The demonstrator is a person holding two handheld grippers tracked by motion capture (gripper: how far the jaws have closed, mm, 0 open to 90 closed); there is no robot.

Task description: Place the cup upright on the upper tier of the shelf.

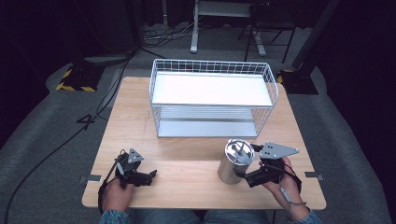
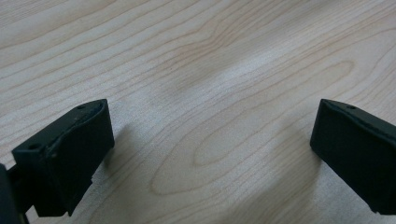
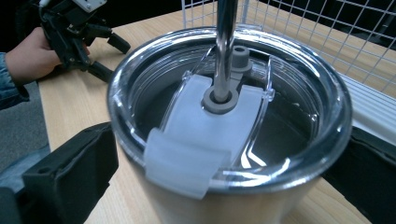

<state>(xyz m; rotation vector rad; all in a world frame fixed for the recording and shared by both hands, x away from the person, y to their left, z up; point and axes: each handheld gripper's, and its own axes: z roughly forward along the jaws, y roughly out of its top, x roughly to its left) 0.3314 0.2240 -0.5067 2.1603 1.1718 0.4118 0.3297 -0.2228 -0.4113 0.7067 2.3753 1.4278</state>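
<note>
I had the right gripper [image 1: 239,175] at the steel tumbler [image 1: 235,162], its jaws set on either side of the body just below the rim; from the right gripper view I could not tell whether they pressed the metal or only flanked it. The tumbler stood upright on the wooden table [image 1: 187,163], long axis vertical, clear lid [image 3: 224,116] up, with a metal straw [image 3: 225,46] rising through the grey grommet at the lid's middle. I could read no brand, label or writing on it. It stood just in front of the white wire basket [image 1: 212,70], near that basket's right front corner. My left gripper [image 1: 152,176] rested well to the tumbler's left, jaws spread wide over bare wood, holding nothing.
</note>
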